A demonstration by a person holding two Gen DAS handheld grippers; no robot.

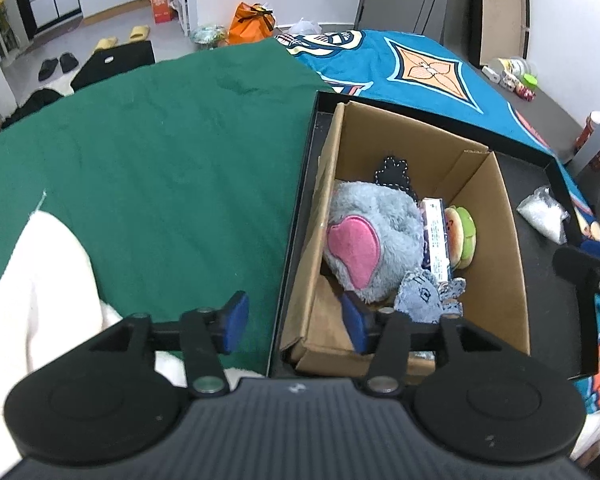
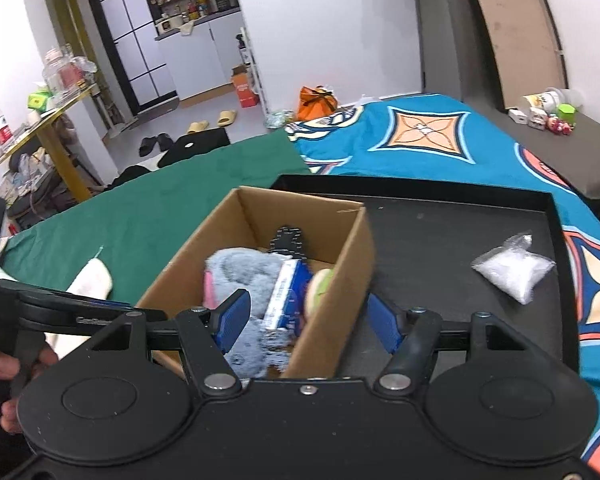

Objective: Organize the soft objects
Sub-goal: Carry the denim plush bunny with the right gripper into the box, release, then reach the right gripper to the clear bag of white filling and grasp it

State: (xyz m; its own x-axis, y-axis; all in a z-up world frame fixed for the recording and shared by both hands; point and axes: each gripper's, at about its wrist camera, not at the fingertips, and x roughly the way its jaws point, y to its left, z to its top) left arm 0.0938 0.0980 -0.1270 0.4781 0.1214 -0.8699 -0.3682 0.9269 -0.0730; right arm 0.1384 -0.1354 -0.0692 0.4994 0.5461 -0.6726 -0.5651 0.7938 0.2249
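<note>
The left gripper (image 1: 296,322) is hovering with its jaws parted and nothing pinched between them, one blue pad over the green cloth (image 1: 160,160), the other dipping inside the near end of the cardboard box (image 1: 500,248). The box is sitting in a shallow black tray (image 2: 440,232) on the bed. Inside it a grey plush with a pink ear (image 1: 372,236) is lying beside a small printed carton (image 1: 436,236), a burger-shaped toy (image 1: 462,236) and a little grey knitted piece (image 1: 424,298). The right gripper (image 2: 308,322) is likewise standing released, its pads straddling the box's near right wall. A clear bag of white granules (image 2: 514,270) is resting on the tray, well apart from the box
</note>
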